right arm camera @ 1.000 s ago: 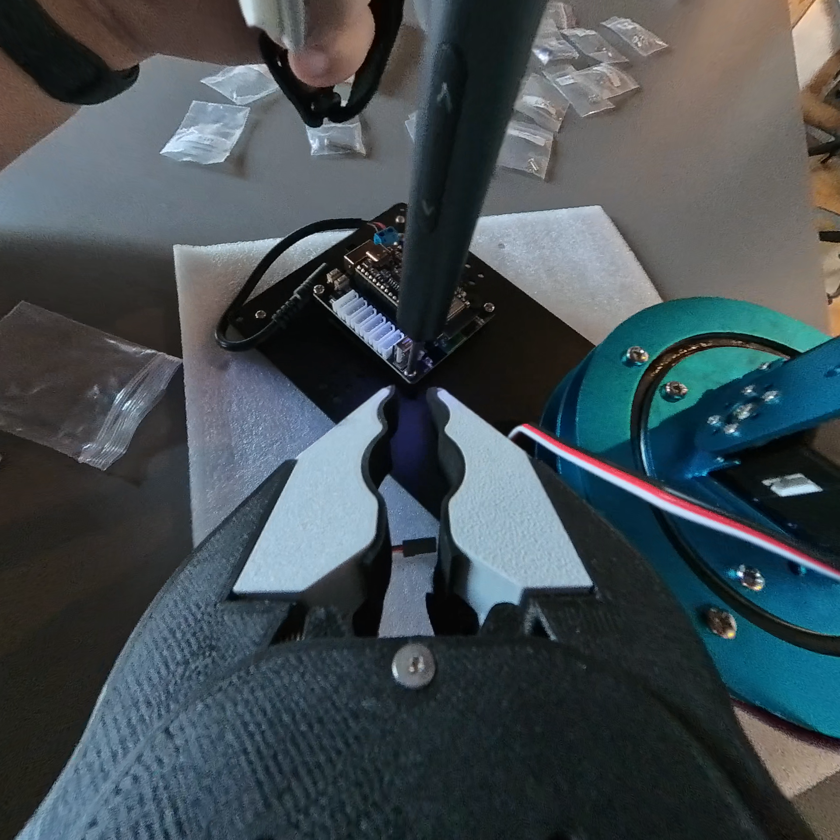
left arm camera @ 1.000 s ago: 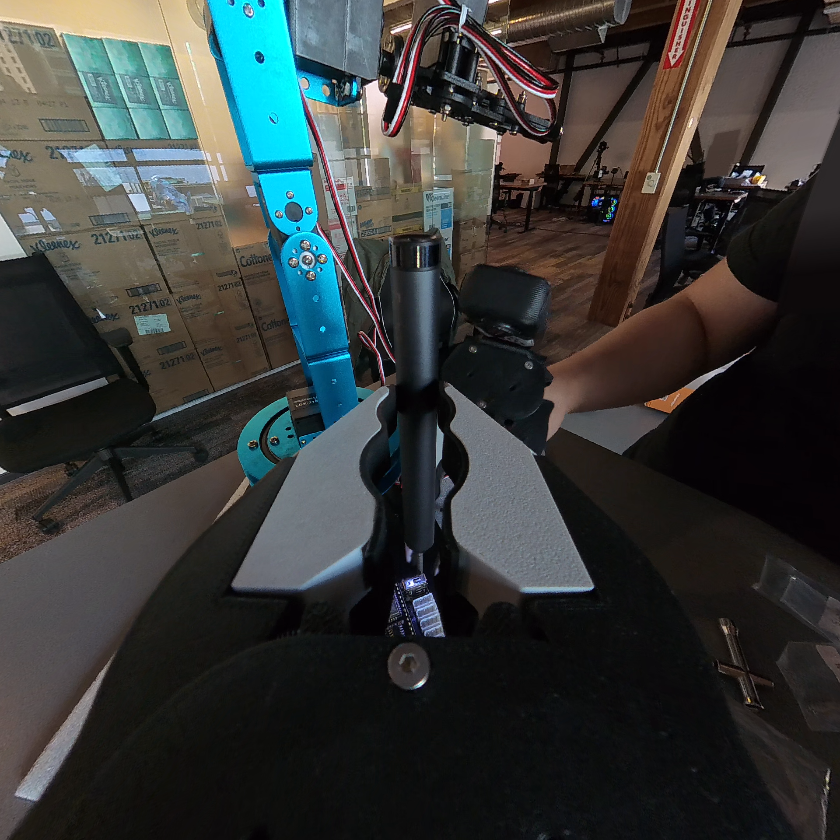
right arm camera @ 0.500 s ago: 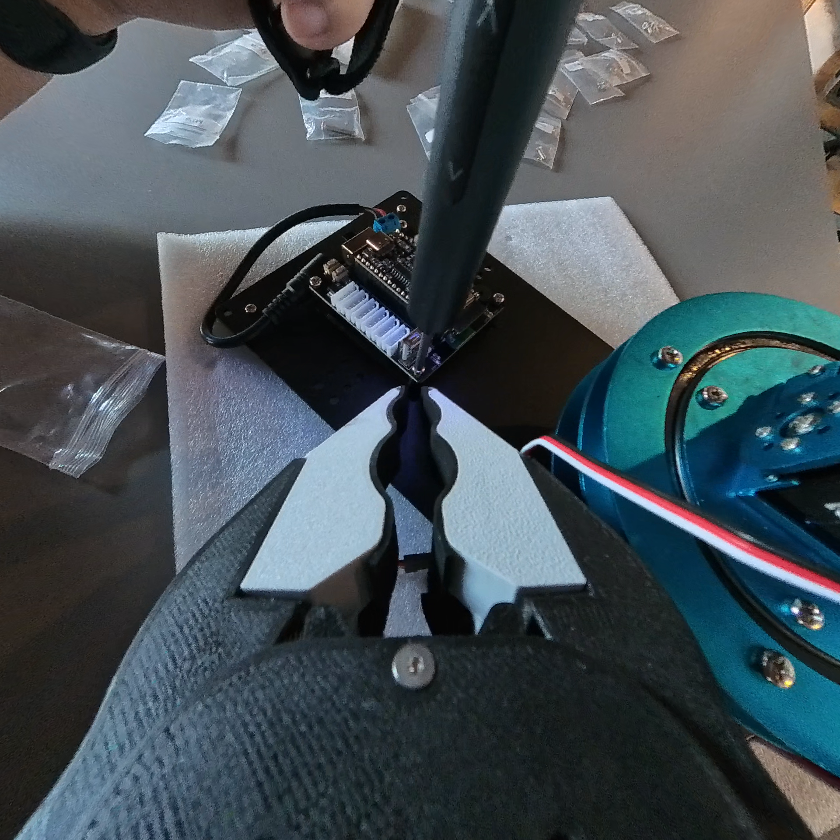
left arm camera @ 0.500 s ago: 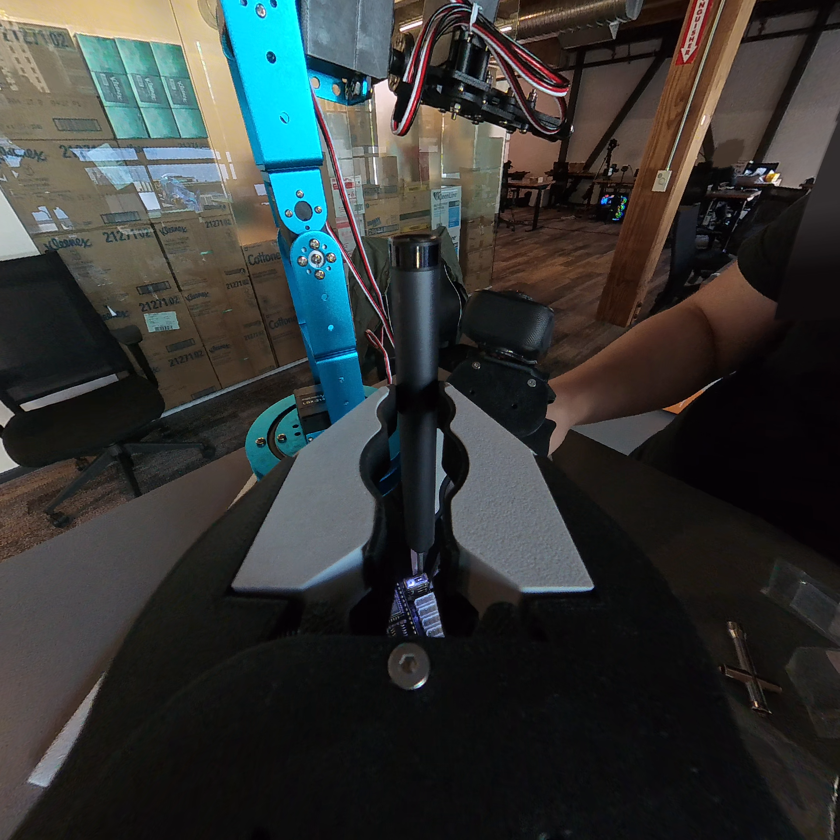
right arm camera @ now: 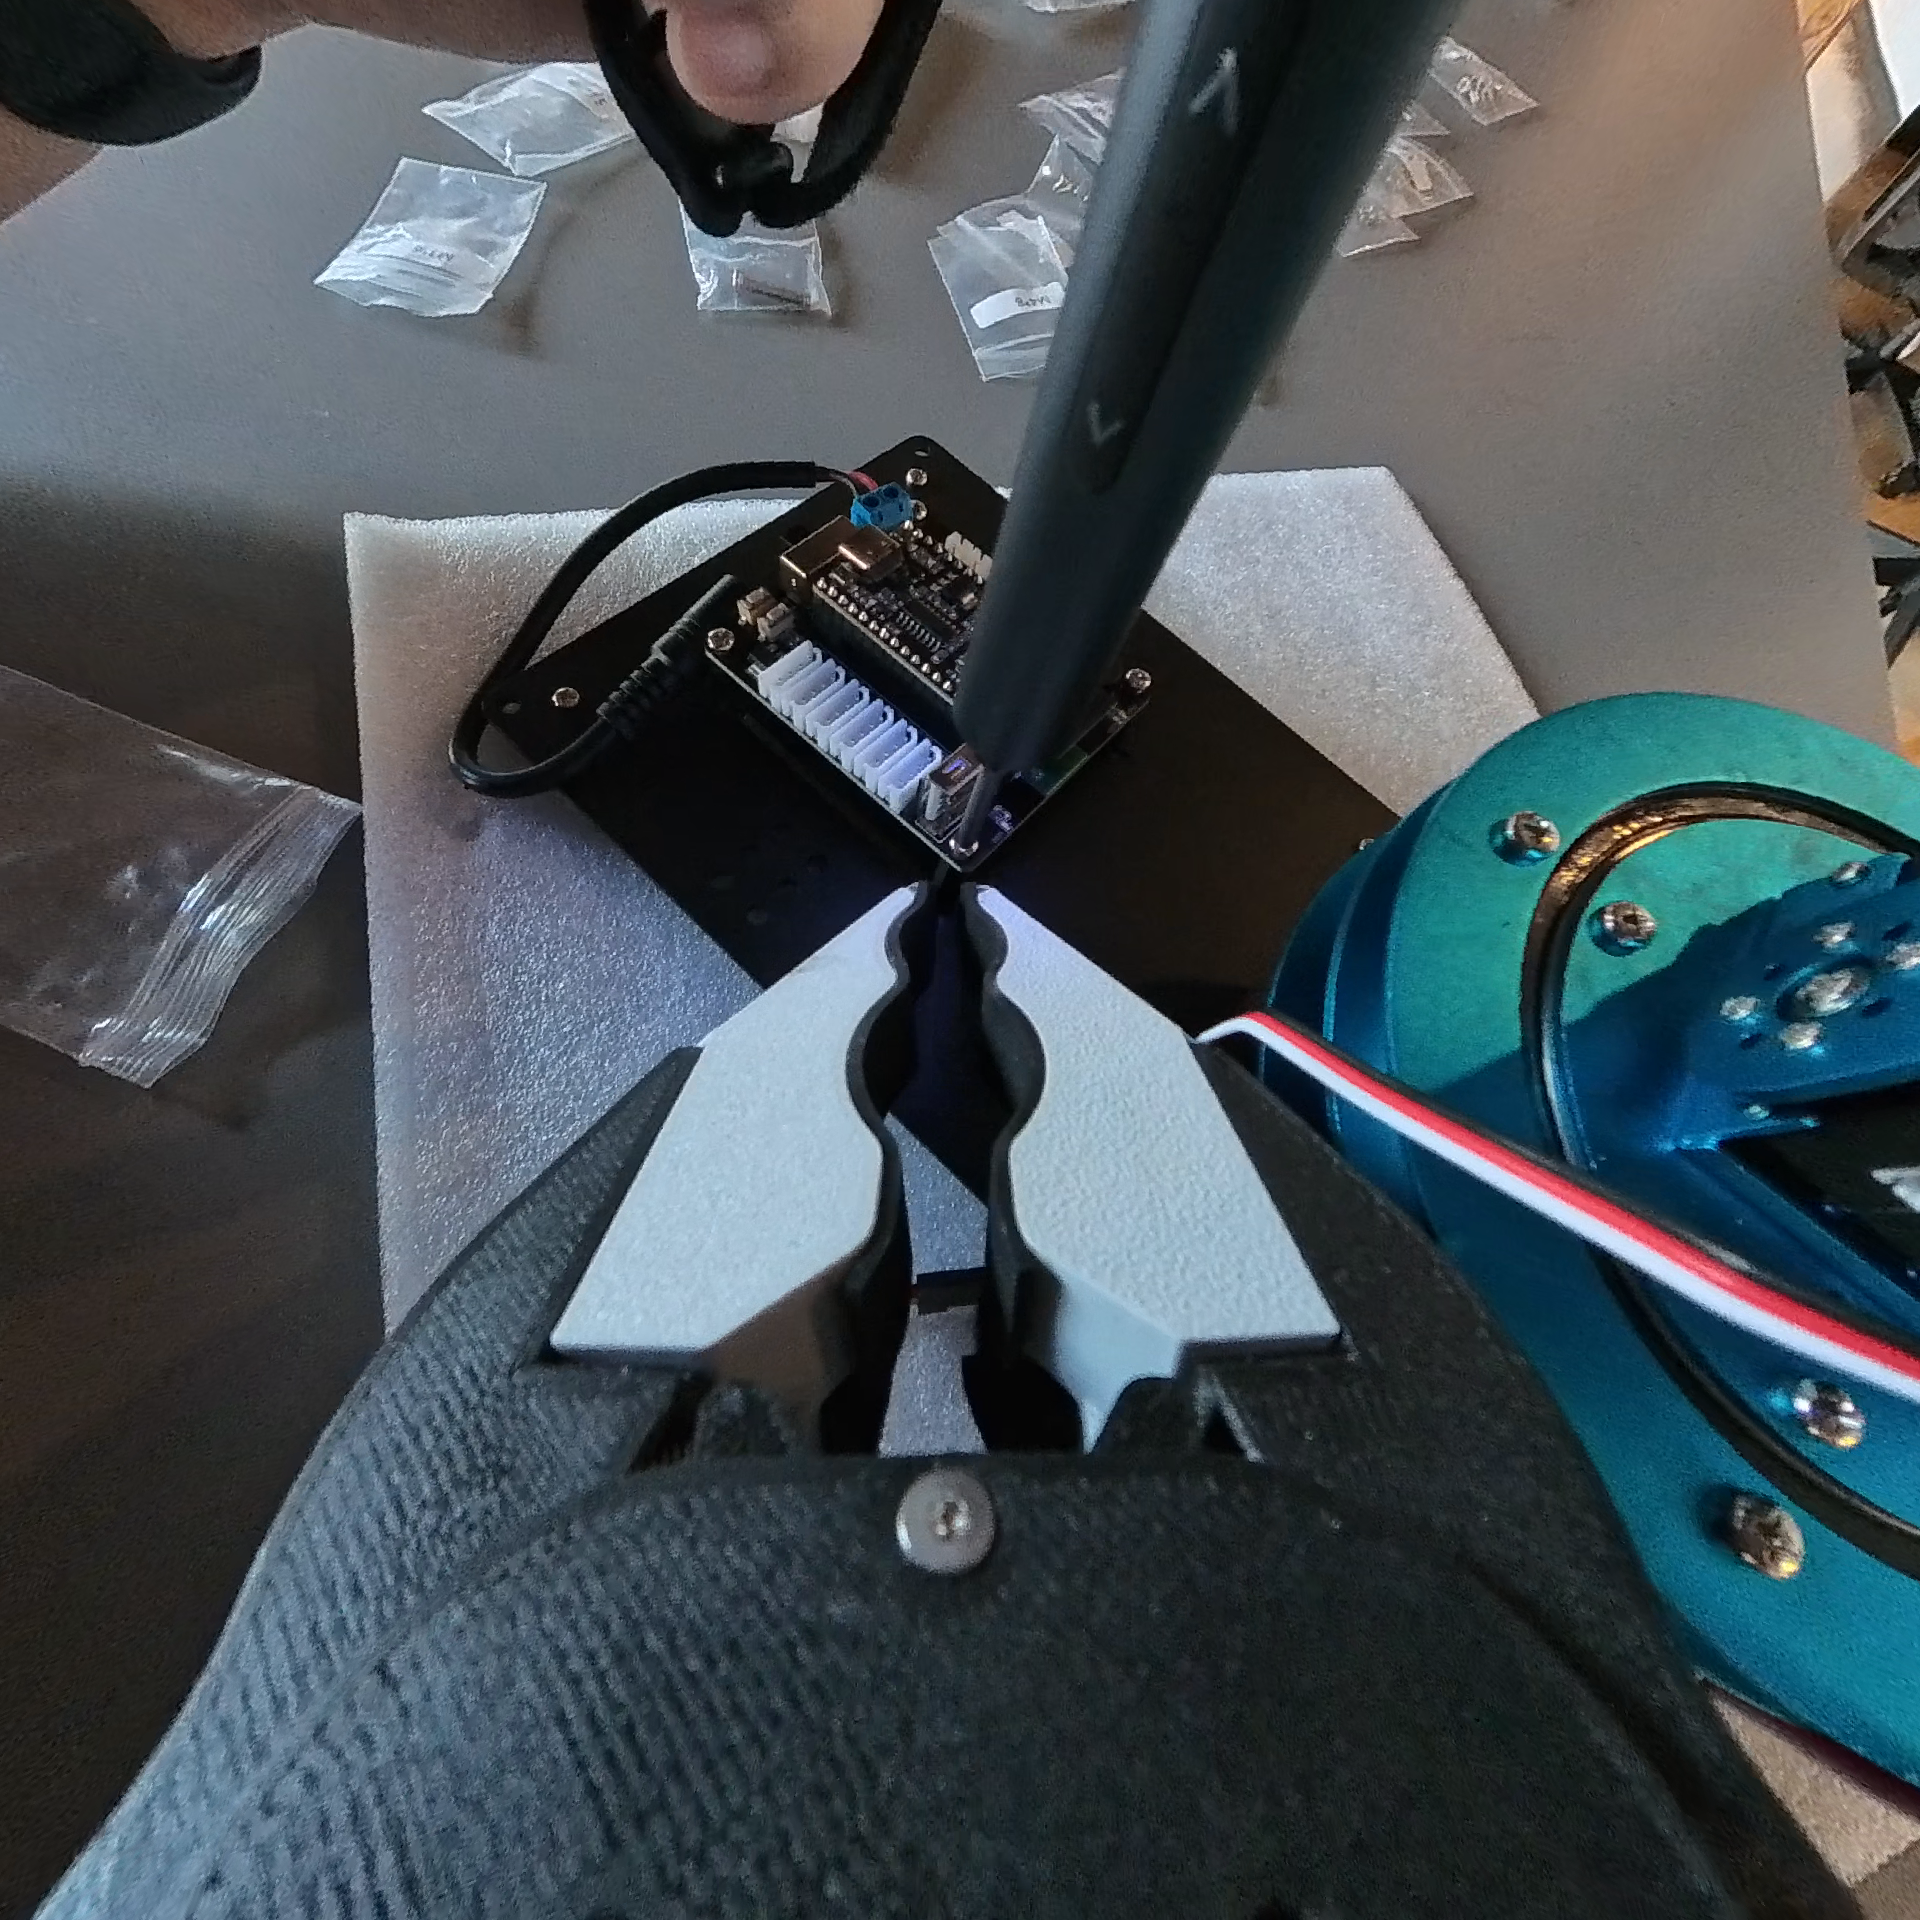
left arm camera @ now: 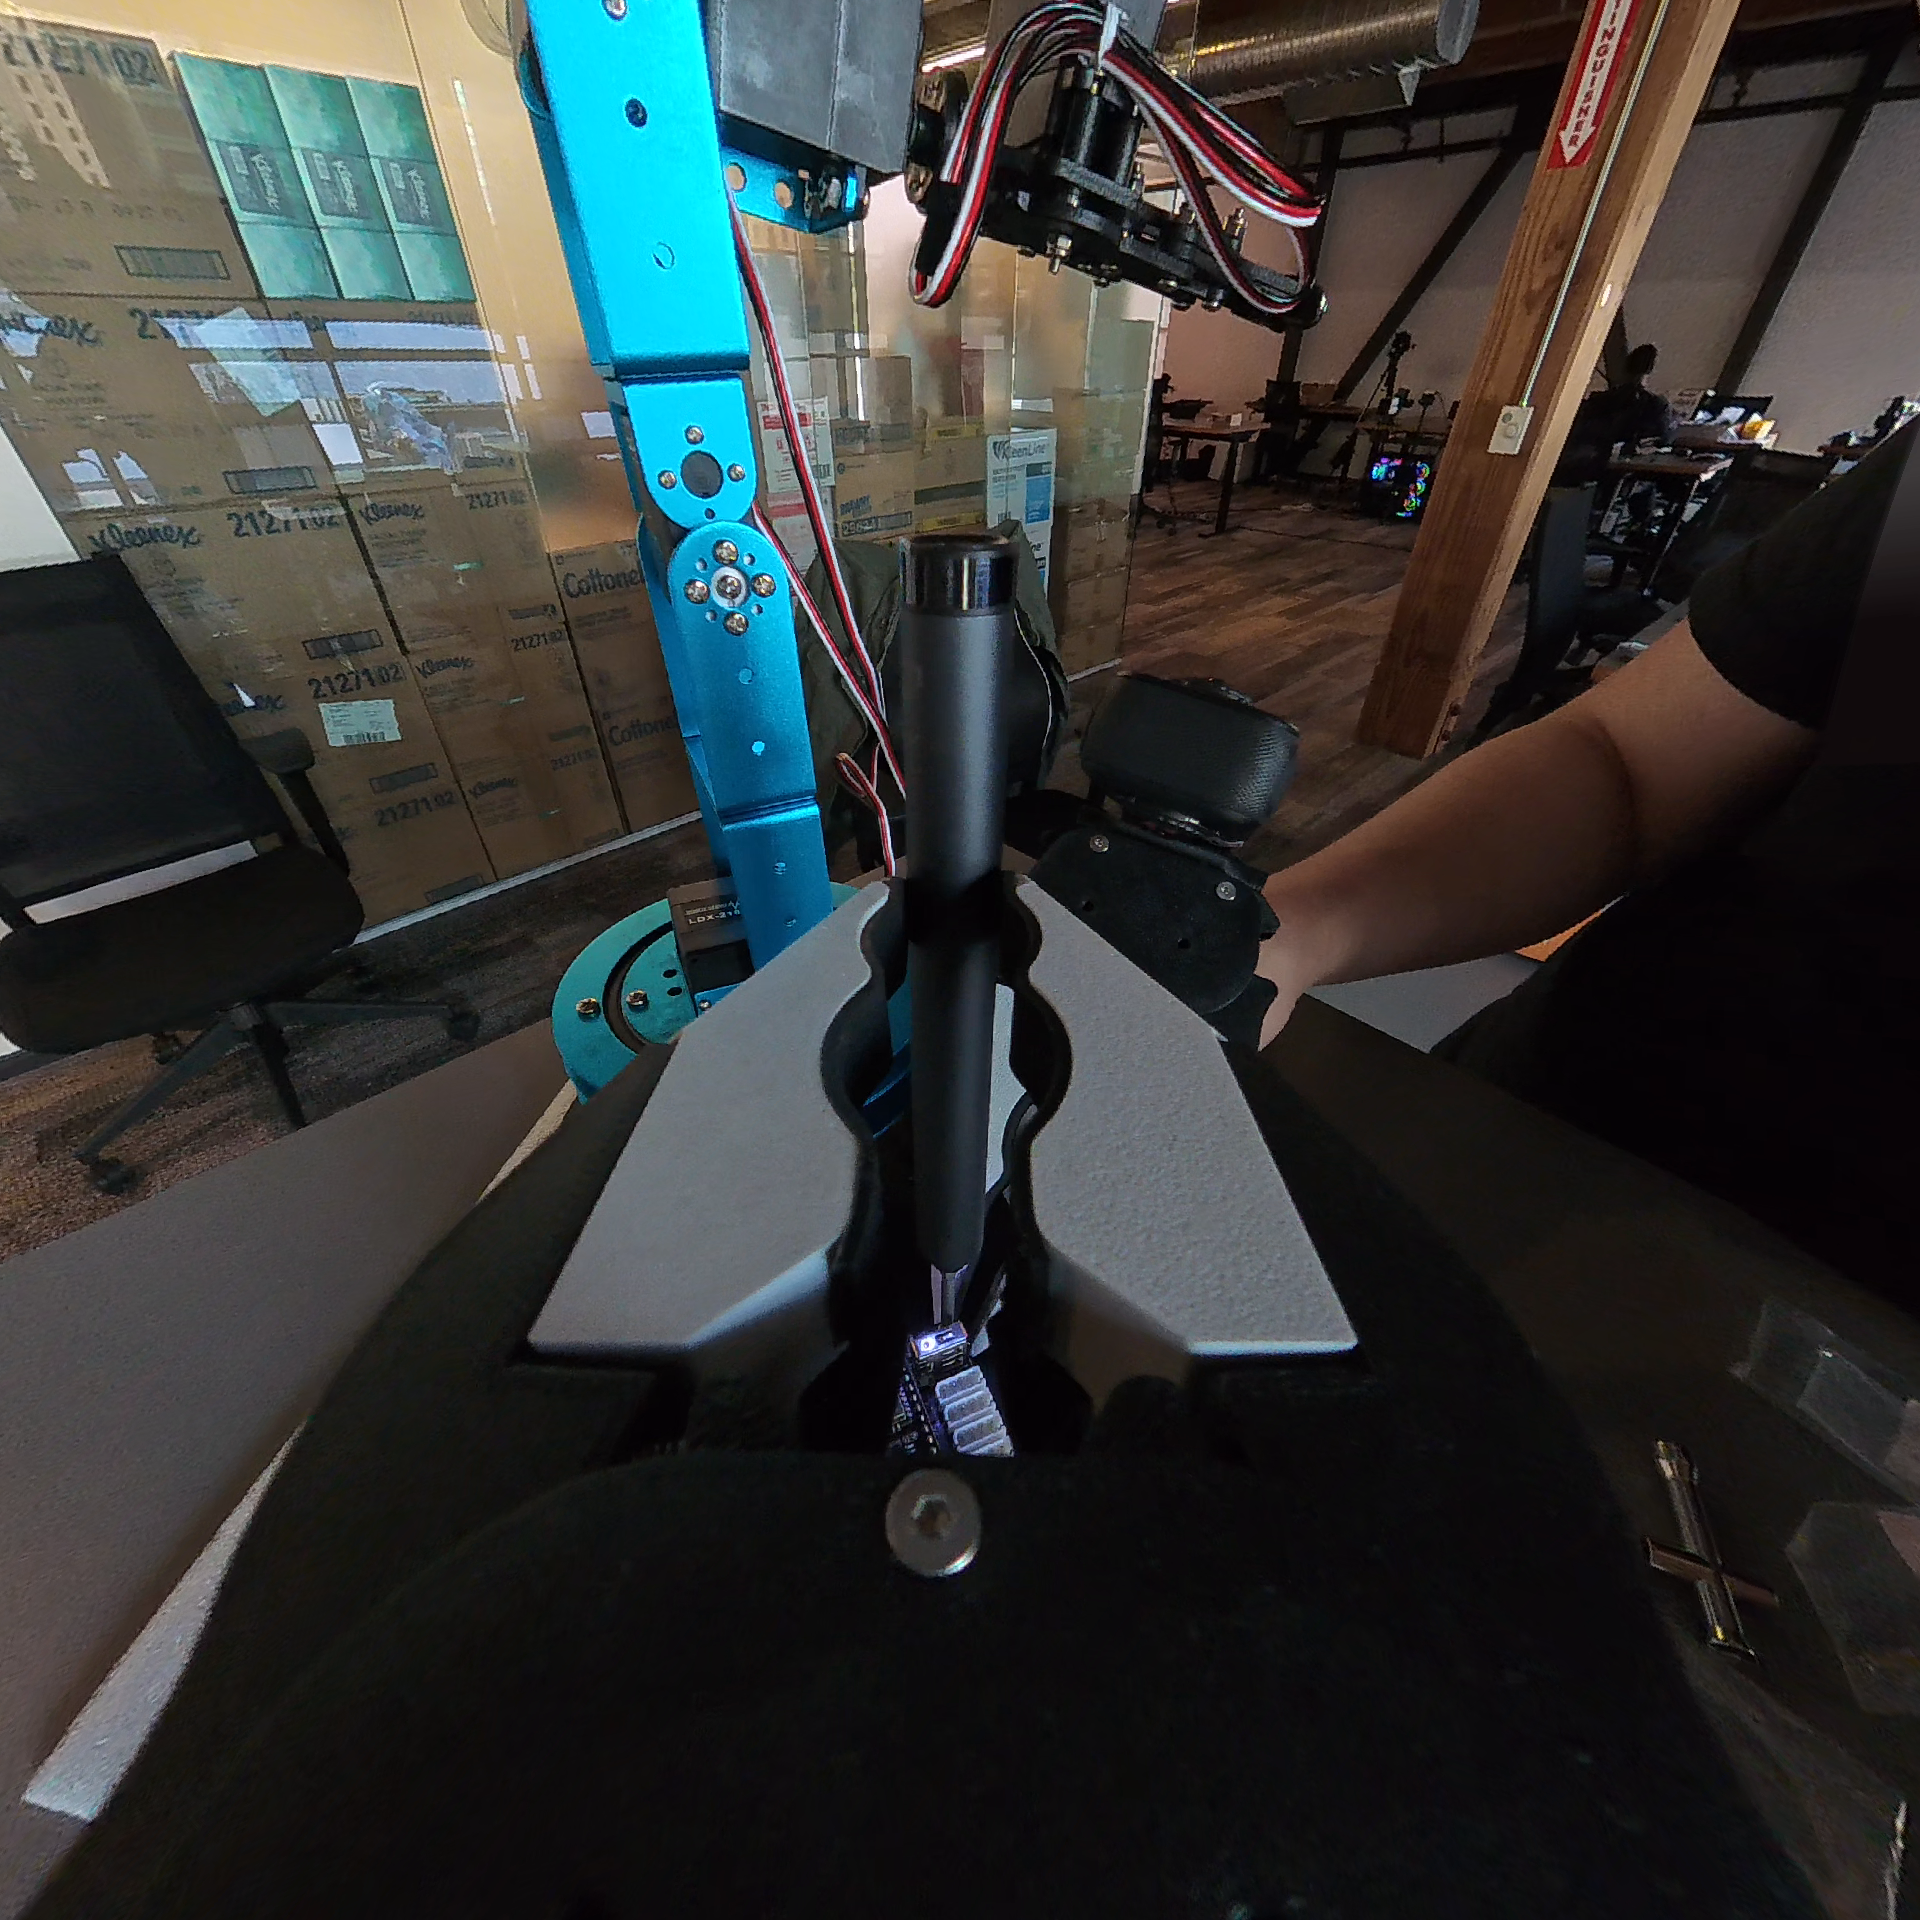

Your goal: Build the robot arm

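Observation:
My left gripper (left arm camera: 953, 904) is shut on a dark grey electric screwdriver (left arm camera: 951, 831) and holds it upright. Its tip rests on a screw at the near corner of a black circuit board (right arm camera: 883, 644), where a small light glows. The board (left arm camera: 951, 1392) shows below the fingers in the left wrist view. It sits on a black plate (right arm camera: 727, 810) lying on white foam (right arm camera: 499, 935). My right gripper (right arm camera: 940, 894) has its fingertips almost together with nothing between them, just short of that board corner. The screwdriver (right arm camera: 1143, 364) slants down in front of it.
A blue robot arm (left arm camera: 686, 416) stands on a teal base (right arm camera: 1455, 987) right of the plate, with a red-white-black wire (right arm camera: 1558, 1174) across it. A black cable (right arm camera: 540, 623) loops by the board. Several small plastic bags (right arm camera: 431, 239) lie beyond. A metal cross wrench (left arm camera: 1699, 1558) lies on the table. About 15 cm separates my left fingertips from my right.
My right gripper's fingers have closed from a clear gap to almost touching, and it has edged up to the board corner. The left gripper kept the screwdriver on the screw.

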The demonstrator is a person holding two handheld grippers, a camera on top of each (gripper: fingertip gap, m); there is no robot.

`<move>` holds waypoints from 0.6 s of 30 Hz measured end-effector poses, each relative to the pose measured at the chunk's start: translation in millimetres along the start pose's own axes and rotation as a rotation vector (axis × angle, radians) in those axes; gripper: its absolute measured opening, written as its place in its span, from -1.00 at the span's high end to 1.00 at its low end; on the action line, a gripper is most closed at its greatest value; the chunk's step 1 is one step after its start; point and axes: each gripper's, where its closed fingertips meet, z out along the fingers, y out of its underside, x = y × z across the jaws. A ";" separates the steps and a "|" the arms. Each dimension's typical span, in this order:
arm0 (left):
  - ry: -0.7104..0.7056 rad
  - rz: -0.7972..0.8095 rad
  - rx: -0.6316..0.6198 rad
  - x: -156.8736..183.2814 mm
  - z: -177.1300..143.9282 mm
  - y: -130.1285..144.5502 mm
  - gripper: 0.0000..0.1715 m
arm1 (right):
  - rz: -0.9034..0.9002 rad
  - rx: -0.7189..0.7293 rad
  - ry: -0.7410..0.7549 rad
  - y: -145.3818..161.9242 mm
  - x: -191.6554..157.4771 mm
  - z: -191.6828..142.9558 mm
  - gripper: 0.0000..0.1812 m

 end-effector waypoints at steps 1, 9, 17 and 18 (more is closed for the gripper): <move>0.001 -0.001 0.000 0.1 0.0 0.0 0.82 | 0.001 0.000 -0.006 0.1 -0.7 0.1 0.96; 0.007 -0.006 0.000 0.9 0.9 0.0 0.82 | -0.005 0.038 0.008 -8.4 0.8 -10.6 0.85; 0.013 -0.024 0.007 0.4 0.9 -0.3 0.81 | -0.078 0.168 0.075 -45.5 3.9 -35.0 0.70; 0.011 -0.021 0.007 0.4 0.9 -0.4 0.82 | -0.079 0.168 0.074 -48.3 4.7 -35.6 0.69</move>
